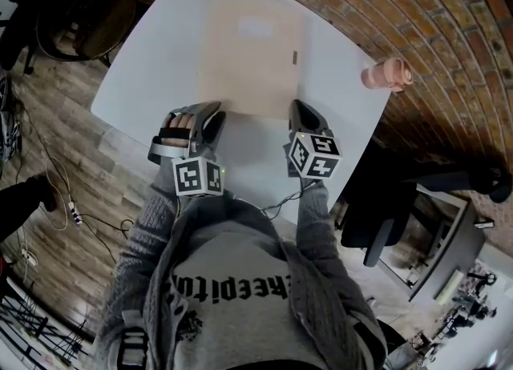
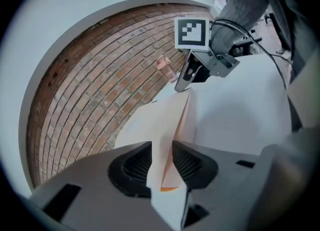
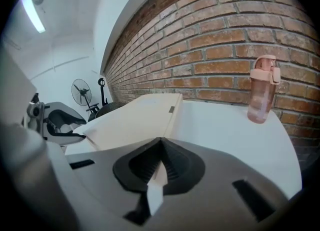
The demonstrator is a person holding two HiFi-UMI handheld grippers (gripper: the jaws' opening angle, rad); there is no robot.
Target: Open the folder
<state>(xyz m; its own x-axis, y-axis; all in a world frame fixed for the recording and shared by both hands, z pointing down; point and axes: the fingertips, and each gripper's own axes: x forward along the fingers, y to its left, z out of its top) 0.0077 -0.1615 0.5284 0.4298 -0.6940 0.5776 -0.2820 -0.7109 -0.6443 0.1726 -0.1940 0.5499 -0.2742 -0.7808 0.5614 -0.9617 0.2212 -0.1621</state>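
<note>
Matt paper folder (image 1: 250,60), smooth white table (image 1: 152,80) (matt), translucent plastic bottle (image 1: 386,74)

In the head view the near edge of the folder (image 1: 248,56) lies under the left claw (image 1: 210,114) and the right claw (image 1: 300,110), so the grip cannot be judged there. The pale label (image 1: 255,27) on its cover is too blurred to read. The dark mark (image 1: 294,58) by its right edge is too small to name. In the right gripper view the folder's near corner disappears inside the closed claw.
</note>
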